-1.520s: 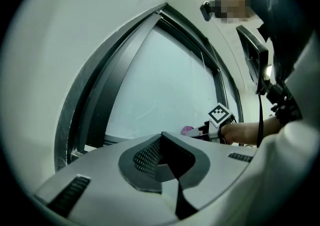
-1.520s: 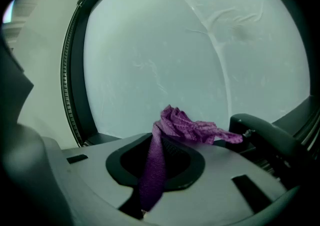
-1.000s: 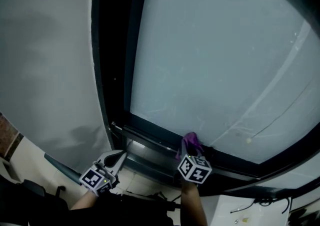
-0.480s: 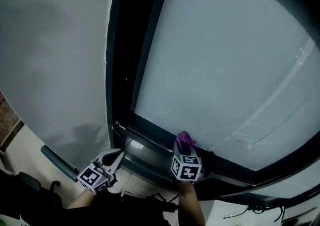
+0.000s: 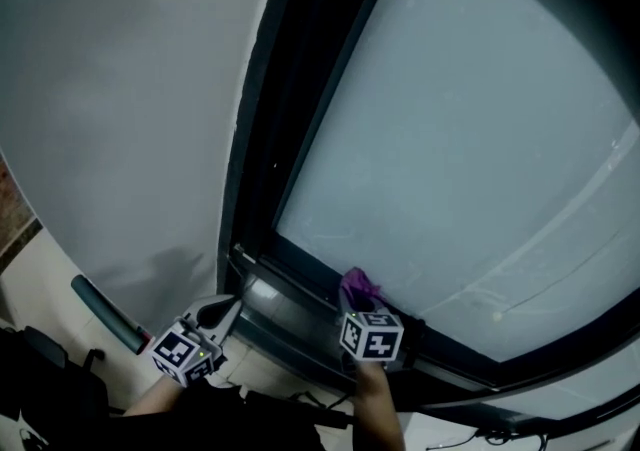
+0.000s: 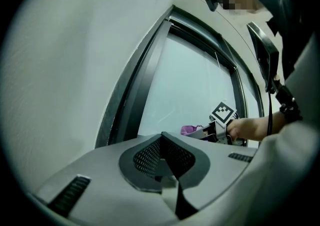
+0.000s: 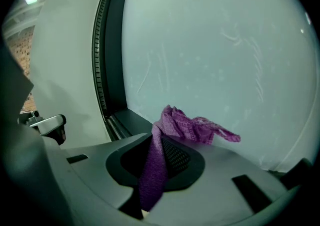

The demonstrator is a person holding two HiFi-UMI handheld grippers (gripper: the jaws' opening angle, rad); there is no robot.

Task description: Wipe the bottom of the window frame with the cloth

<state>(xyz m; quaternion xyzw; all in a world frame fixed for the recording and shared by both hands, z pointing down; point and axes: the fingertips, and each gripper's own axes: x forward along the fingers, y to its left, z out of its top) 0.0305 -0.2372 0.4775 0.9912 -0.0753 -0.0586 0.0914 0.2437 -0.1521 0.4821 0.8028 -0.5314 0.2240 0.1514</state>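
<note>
**Window-frame wipe:** The right hand-held gripper [image 5: 358, 305], low in the centre of the head view, clamps a purple cloth [image 5: 357, 285] between its jaws. The cloth's bunched end pokes out past the tips, at the bottom of the dark window frame [image 5: 300, 261] where the frame meets the frosted pane [image 5: 460, 139]. In the right gripper view, a strip of the cloth trails back down between the jaws. The left hand-held gripper [image 5: 230, 307] is at lower left near the frame's corner. Its jaws are together on nothing, apart from the cloth. A pale wall [image 5: 120, 89] fills the upper left.
</note>
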